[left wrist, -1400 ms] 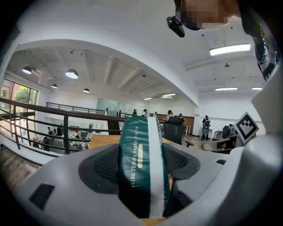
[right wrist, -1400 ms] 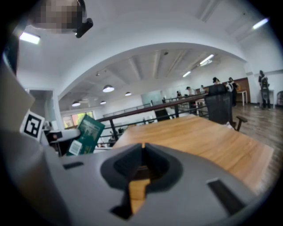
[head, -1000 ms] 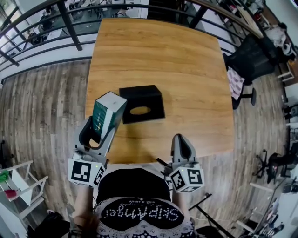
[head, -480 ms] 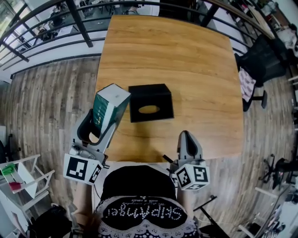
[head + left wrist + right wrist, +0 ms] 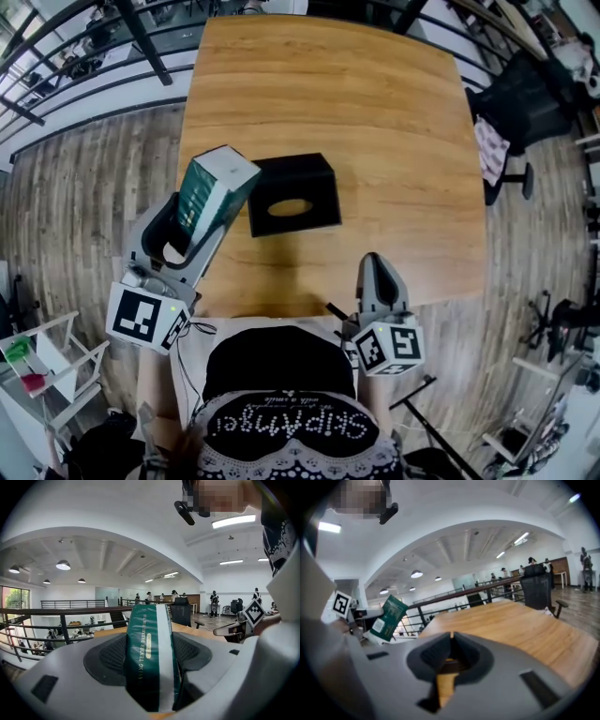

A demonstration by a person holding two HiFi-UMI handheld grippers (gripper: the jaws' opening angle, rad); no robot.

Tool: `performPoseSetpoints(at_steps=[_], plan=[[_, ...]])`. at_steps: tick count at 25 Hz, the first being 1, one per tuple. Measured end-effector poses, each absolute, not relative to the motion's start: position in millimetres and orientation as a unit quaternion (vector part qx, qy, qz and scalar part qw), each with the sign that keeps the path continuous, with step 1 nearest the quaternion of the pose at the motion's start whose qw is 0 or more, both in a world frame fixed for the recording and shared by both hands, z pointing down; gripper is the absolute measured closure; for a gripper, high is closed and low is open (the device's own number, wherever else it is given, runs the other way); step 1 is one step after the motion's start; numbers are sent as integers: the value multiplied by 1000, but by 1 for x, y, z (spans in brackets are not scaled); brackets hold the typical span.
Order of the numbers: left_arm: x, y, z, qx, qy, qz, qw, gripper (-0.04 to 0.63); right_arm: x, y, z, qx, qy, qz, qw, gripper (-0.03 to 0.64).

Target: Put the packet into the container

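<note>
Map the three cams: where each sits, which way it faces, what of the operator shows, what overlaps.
Head view: on the person's head, looking steeply down at the table and black container; shows the torso, left gripper and right gripper.
Left gripper view: on the left gripper, looking along its jaws, shut on the packet, toward a railing; right gripper at right.
Right gripper view: on the right gripper, looking over its shut, empty jaws across the table; left gripper at left.
Shared: all three show the packet.

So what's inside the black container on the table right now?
Through the oval top opening of the black container only a tan patch shows; its walls hide the rest. The packet is outside, gripped by the left claw.
</note>
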State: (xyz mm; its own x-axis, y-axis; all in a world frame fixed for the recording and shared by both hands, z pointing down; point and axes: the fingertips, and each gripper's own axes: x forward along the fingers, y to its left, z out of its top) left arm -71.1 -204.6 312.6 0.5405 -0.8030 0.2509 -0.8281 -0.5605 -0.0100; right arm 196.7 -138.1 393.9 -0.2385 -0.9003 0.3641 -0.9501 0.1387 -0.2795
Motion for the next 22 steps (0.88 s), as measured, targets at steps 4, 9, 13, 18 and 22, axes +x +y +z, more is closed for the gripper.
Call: performPoseSetpoints(at_steps=[4, 9, 13, 18, 22], plan=[[-51, -212, 321, 895, -423, 134, 42, 261, 198, -132, 395, 620, -747, 233, 56, 577], [-25, -221, 328, 907, -393, 144, 54, 261, 205, -126, 394, 629, -739, 235, 56, 575], [-8, -231, 330, 914, -377, 140, 45, 262, 211, -124, 397, 637, -730, 239, 56, 575], [5, -238, 339, 921, -360, 139, 50, 264, 213, -119, 400, 647, -720, 245, 53, 575], [15, -241, 346, 923, -352, 145, 51, 264, 219, -116, 403, 653, -713, 251, 51, 575]])
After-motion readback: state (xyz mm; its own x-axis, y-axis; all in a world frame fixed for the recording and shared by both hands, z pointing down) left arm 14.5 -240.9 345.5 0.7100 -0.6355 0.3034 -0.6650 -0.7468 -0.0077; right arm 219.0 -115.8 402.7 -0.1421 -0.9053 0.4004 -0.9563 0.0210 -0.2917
